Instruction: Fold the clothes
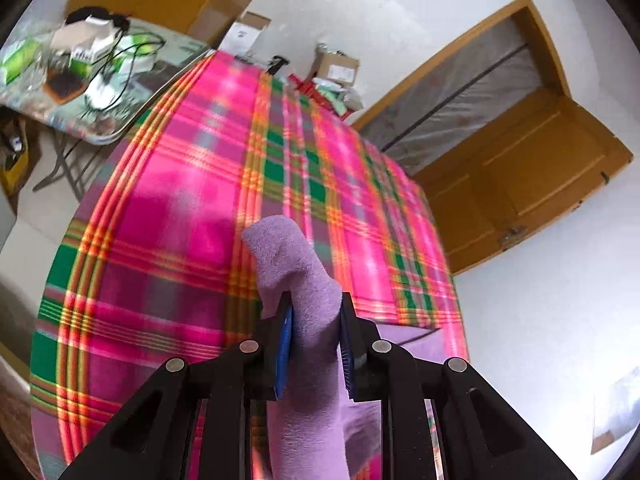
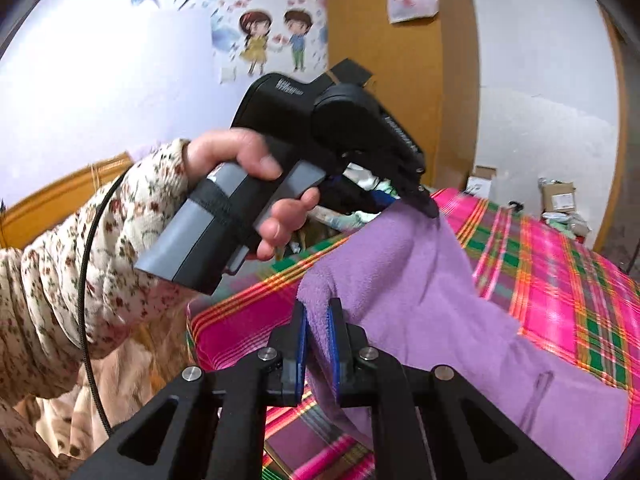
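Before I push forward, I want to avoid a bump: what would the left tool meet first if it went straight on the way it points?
The left tool, shut on the purple cloth, points down at the plaid blanket. Beyond the cloth, it would probably meet that blanket first; depth is unclear.

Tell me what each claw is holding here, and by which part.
Both claws grip the same purple cloth. The left claw pinches a bunched fold of it; the right claw pinches it at its edge, near a corner, above the plaid blanket.
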Demonstrator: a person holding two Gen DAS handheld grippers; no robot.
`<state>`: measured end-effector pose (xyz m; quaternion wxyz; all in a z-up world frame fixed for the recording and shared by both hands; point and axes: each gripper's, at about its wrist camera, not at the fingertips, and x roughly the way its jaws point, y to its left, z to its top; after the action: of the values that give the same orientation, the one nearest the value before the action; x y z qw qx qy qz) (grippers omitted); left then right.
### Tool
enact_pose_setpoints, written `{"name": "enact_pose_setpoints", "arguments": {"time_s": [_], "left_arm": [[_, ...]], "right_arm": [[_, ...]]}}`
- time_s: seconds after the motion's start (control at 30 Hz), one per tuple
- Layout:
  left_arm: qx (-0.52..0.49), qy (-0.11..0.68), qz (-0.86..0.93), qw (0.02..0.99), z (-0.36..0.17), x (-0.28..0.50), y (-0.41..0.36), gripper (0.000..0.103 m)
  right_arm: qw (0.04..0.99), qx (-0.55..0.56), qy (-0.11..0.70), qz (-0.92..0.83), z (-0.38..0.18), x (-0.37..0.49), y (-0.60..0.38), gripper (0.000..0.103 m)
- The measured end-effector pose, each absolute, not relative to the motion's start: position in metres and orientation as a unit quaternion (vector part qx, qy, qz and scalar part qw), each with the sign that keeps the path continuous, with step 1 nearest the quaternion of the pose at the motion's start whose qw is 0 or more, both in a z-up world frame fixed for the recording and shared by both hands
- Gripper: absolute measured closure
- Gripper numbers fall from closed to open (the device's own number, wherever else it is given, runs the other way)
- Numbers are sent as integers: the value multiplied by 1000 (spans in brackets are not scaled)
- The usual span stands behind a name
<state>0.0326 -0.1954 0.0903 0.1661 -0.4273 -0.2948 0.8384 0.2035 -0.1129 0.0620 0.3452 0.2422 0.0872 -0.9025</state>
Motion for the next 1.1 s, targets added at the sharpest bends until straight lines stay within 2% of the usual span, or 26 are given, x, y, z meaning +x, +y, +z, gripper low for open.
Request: {"name": "enact_pose_setpoints", "arguments": {"time_s": [0.5, 1.1], "left_arm": [[-407, -247, 852, 216, 154, 28, -105, 82], [-436, -204, 834, 268, 163, -8, 4, 81]], "right_arm": [[290, 189, 3, -938, 116, 231, -27, 93], [205, 181, -79, -959, 119, 234, 78, 93]]}}
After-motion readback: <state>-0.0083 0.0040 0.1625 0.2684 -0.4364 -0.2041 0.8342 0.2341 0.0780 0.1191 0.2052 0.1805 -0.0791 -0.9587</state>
